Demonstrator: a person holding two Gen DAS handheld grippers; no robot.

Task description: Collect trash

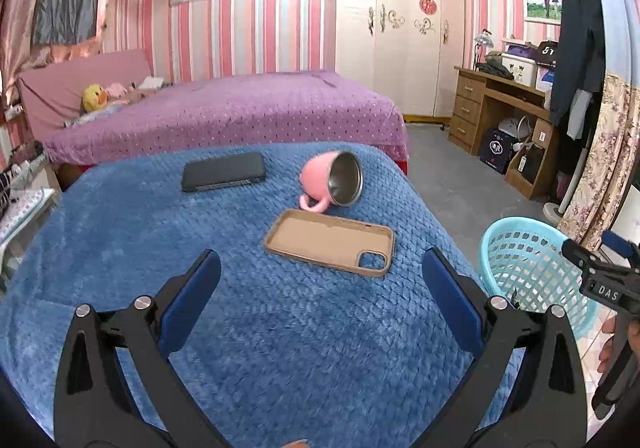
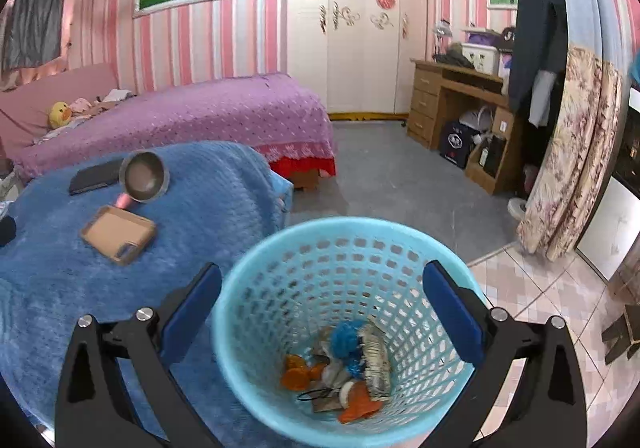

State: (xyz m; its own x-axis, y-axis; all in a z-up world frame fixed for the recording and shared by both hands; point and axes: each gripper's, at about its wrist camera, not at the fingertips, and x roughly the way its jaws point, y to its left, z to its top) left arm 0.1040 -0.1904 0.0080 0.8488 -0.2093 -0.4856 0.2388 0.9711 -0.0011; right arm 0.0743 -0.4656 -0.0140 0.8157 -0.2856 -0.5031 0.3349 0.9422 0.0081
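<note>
The trash (image 2: pixel 340 372) lies heaped in the bottom of the blue basket (image 2: pixel 280 244), which stands just beside the blue-blanketed table (image 1: pixel 280 348), at its right edge, handy for dropping. The right hand-held gripper (image 2: pixel 322 308) hangs over it, jaws wide and empty. The left hand-held gripper (image 1: pixel 320 288), likewise spread and empty, faces the table.

Left gripper (image 1: pixel 320 280): two matte black angular arms, each with a triangular cut-out near its base; two round silver screw heads per arm at the pivots. Fingers (image 1: pixel 191 304) are flat, faced with deep blue pads.

Right gripper (image 2: pixel 322 300): same build in its own view, with black arms, silver screws and blue pads. Seen from the left wrist view at far right, its black body carries white letters "DAS".
</note>
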